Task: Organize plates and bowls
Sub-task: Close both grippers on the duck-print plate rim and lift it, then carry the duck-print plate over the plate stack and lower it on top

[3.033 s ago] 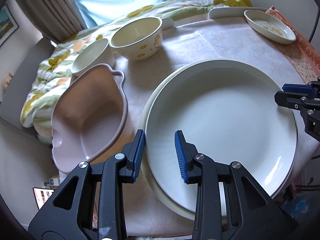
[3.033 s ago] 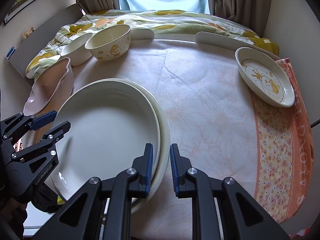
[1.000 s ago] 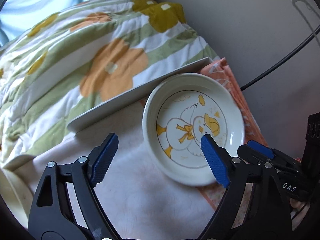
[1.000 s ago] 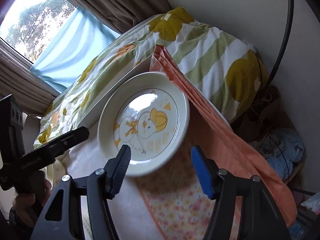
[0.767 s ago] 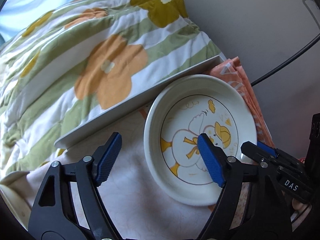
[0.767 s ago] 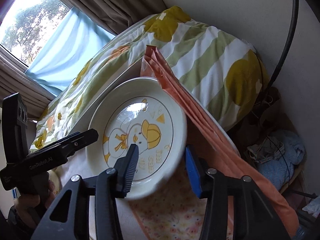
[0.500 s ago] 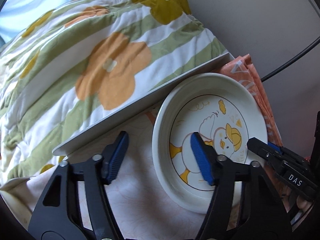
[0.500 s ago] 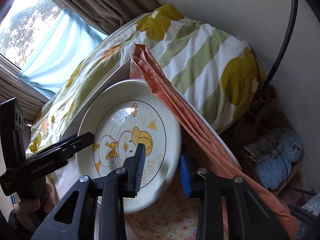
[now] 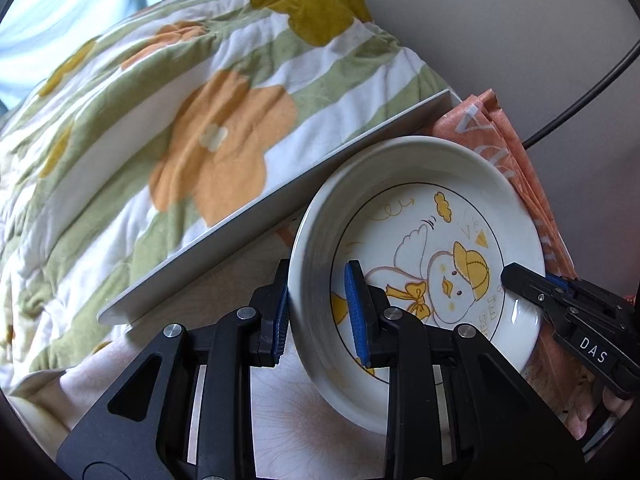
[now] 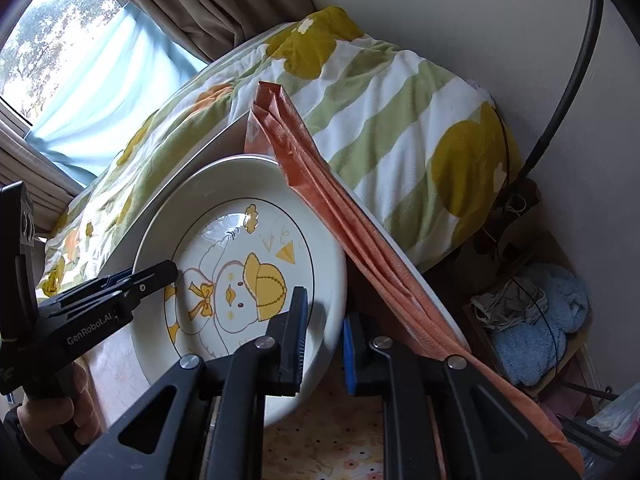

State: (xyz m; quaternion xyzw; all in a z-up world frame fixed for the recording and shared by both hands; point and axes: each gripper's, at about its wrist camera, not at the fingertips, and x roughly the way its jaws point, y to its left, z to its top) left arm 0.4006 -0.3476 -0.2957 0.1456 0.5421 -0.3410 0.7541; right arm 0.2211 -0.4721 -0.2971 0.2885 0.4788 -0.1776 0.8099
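Observation:
A shallow white duck-print dish (image 9: 436, 216) lies at the table's far right corner, also seen in the right wrist view (image 10: 240, 208). My left gripper (image 9: 320, 312) straddles its left rim, one blue pad outside and one inside, closed down on the rim. My right gripper (image 10: 324, 340) straddles the opposite rim the same way. The right gripper's fingertip (image 9: 520, 280) shows at the dish's right edge in the left wrist view; the left gripper's fingers (image 10: 140, 276) show over the dish in the right wrist view.
A folded orange cloth (image 10: 340, 216) lies against the dish's far side at the table edge. A flowered green-and-white quilt (image 9: 180, 120) drapes behind the white table rim (image 9: 280, 196). A wall and black cable (image 10: 560, 112) stand close on the right.
Both grippers left the large stacked plates, came over to the duck dish, and narrowed from wide open until their pads pinch its opposite rims.

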